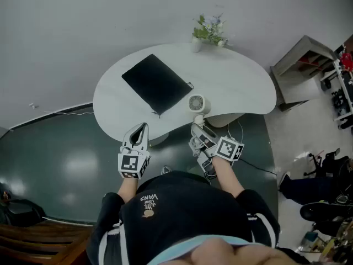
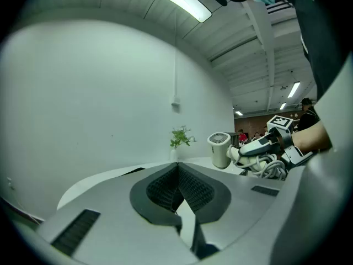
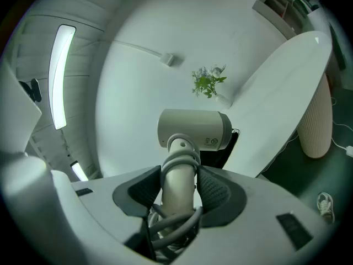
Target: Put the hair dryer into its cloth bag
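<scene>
Grips the hair dryer (image 3: 194, 128) by its handle in the right gripper (image 3: 179, 182), jaws spread wide with both pads pressed against the handle; holds it upright, barrel lying across the top, grey cord (image 3: 175, 222) looped round the handle and bunched low between the jaws. Places the hair dryer, in the head view, just below centre at the near edge of the white table (image 1: 242, 87), close beside the lower right corner of the cloth bag (image 1: 156, 83); cannot tell whether it touches the tabletop. Shows the cloth bag black and flat on the table, left of centre, lying at a slant; shows a small potted plant (image 1: 208, 32) at the table's far edge, top centre of the frame. Holds the left gripper (image 1: 140, 130) lower left of the hair dryer, apart from it and short of the table edge; jaws shut tight, ribbed pads meeting with nothing between them; points roughly level toward the table.
</scene>
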The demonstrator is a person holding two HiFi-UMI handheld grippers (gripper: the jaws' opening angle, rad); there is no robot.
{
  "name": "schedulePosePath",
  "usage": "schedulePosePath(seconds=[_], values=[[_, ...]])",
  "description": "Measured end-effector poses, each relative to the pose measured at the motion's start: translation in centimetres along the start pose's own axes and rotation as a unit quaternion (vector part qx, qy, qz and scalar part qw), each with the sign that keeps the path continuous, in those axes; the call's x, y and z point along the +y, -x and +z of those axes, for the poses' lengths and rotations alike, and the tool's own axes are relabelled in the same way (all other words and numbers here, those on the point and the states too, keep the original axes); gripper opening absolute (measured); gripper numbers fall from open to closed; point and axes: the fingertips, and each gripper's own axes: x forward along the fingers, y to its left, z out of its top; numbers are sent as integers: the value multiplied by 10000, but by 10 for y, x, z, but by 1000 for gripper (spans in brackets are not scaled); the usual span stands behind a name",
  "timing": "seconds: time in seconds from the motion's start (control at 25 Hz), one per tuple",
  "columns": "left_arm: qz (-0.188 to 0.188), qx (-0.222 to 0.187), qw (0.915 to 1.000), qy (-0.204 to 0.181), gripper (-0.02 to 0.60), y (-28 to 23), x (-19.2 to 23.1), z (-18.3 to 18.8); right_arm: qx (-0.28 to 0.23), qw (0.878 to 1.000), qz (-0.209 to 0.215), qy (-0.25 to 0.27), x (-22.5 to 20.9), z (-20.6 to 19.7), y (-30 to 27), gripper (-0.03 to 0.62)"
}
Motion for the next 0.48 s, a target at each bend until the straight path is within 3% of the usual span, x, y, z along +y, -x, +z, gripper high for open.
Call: schedulePosePath(seconds=[0.28, 0.48], values=[[44, -13, 10000, 12, 20, -19, 0, -2, 59, 10000, 70, 25, -10, 14, -8, 207], [177, 253, 9995, -84, 22, -44, -4, -11, 320, 9994, 115, 83, -24, 31, -14, 207]])
